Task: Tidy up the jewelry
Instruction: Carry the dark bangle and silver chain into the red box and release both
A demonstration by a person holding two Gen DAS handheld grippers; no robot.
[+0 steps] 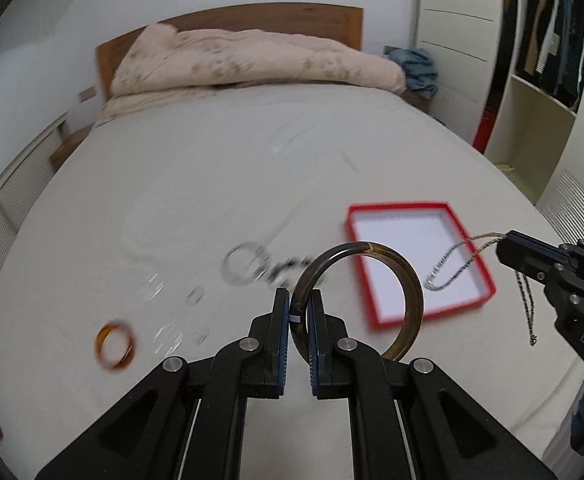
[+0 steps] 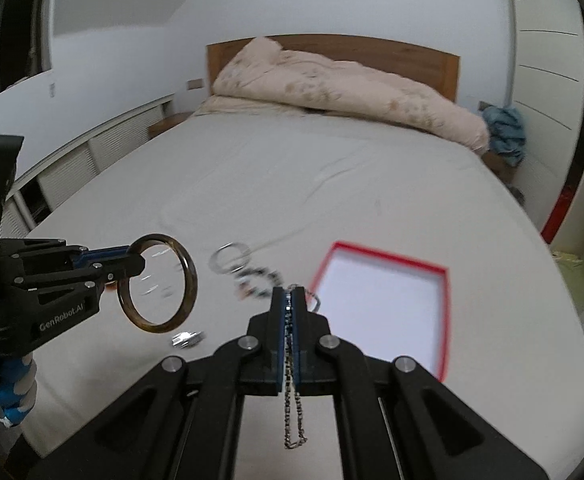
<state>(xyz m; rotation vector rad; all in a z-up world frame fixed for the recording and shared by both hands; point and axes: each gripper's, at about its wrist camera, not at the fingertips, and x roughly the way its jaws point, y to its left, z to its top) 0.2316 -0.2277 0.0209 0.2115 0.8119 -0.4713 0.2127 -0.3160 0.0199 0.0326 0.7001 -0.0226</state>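
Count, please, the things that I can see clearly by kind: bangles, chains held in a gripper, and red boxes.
Bangles: 2, the dark brown bangle in the left gripper and the orange bangle on the bed.
Held chains: 1, the chain in the right gripper.
Red boxes: 1, the red box.
Total: 4. The blurred silver pieces are not counted.

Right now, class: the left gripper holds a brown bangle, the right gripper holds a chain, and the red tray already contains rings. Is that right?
Not quite. The red tray is empty, as the right wrist view shows. The left gripper does hold the brown bangle, and the right gripper the chain.
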